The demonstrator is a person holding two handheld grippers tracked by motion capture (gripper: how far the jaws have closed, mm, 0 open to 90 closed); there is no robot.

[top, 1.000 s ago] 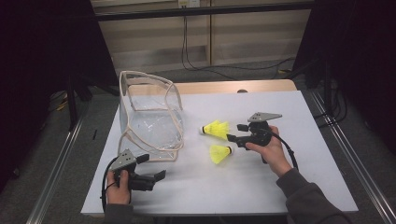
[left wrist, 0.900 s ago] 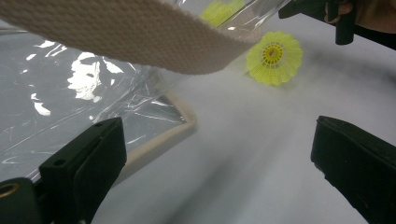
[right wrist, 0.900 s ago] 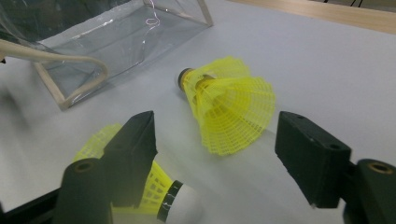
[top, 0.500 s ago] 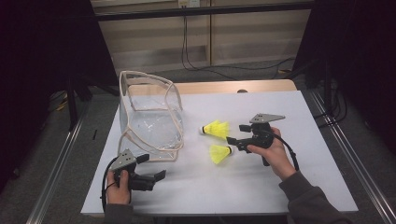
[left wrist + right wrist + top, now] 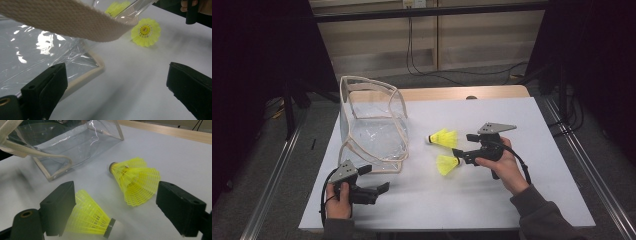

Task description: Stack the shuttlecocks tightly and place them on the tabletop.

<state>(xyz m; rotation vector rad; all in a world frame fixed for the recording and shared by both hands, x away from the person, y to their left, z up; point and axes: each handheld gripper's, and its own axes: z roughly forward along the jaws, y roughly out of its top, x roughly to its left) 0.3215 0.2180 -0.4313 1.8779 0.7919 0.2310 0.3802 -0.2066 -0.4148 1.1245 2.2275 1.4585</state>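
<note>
high view: a white surface (image 5: 512, 200) carries a clear plastic bag (image 5: 374, 135) with cream webbing trim and handles, standing at the left half. two yellow shuttlecocks lie to its right. the far shuttlecock (image 5: 443, 137) rests with its cork toward the bag; the near shuttlecock (image 5: 448, 164) lies just below it with its cork toward the right gripper (image 5: 460, 152). that gripper, held in the person's right hand (image 5: 504, 167), points left with its tips at the near shuttlecock, the jaws spread and having just been opening. the left gripper (image 5: 379, 187) sits low at the front left corner, in the left hand (image 5: 337, 200), near the bag's front edge, jaws released.

left gripper view: the two black jaws stand wide apart with bare surface between them. the bag's clear wall and cream edging lie by the left jaw, and a webbing handle (image 5: 67, 20) crosses the top. one shuttlecock (image 5: 145, 31) faces the camera with its skirt open, beyond the bag's corner; the other shows yellow through the plastic.

right gripper view: the jaws are released. the near shuttlecock (image 5: 92, 220) lies on the surface beside the left jaw, partly hidden behind it, cork toward the camera. the far shuttlecock (image 5: 136, 181) lies between the jaws farther off, and the bag (image 5: 65, 147) stands behind.
</note>
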